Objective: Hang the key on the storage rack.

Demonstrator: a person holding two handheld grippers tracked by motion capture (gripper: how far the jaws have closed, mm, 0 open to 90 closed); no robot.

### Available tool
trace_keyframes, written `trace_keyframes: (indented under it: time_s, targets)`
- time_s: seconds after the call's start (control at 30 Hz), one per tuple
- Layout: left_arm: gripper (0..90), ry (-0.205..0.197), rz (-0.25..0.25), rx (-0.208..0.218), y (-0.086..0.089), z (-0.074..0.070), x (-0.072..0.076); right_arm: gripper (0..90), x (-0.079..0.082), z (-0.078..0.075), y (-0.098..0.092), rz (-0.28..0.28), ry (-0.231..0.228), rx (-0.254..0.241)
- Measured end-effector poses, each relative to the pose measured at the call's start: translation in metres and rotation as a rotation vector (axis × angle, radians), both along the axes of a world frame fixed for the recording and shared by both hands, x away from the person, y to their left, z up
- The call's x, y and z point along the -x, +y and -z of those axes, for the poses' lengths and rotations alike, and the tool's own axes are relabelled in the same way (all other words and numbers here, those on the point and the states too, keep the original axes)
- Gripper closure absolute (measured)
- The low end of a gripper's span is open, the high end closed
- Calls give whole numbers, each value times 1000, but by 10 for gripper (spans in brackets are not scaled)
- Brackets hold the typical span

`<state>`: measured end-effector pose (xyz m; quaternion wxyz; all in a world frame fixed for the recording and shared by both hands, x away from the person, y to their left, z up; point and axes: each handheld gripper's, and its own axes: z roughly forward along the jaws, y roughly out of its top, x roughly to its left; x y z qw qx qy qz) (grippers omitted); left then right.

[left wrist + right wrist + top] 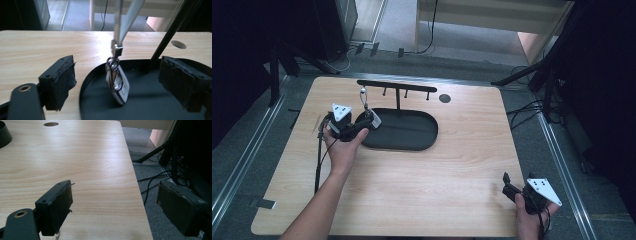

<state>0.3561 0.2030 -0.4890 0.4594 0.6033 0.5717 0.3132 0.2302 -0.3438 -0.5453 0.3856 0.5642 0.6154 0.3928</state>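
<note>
A: From above, our left gripper (362, 126) sits at the black oval tray's (412, 142) left rim, where a key fob (373, 119) hangs on its strap from the rack (397, 85).

B: In the left gripper view, jaws gape wide round the glossy white fob (117, 86); we judge closing comes next.

A: Right gripper (115, 205), far right of the tray, splayed empty over pale woodgrain

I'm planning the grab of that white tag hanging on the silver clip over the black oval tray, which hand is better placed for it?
Left. The left gripper is open at the black oval tray's left end, with the white tag on its silver clip hanging between its jaws. The right gripper sits open at the wooden table's near right corner, far from it.
</note>
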Motion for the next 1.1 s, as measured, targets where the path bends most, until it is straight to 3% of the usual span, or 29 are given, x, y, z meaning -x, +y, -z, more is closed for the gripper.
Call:
trace_keyframes:
  time_s: [0.17, 0.5, 0.6, 1.1]
  targets:
    - [0, -9, 37, -19, 17, -5, 14, 132, 0, 0, 1, -2, 2, 9]
    - [0, 6, 11, -6, 44, 0, 35, 132, 0, 0, 1, 0, 1, 12]
    - [0, -2, 6, 3, 52, 2, 43, 132, 0, 0, 1, 1, 1, 12]
    - [0, -53, -1, -31, 73, 11, 84, 132, 0, 0, 3, 3, 6, 19]
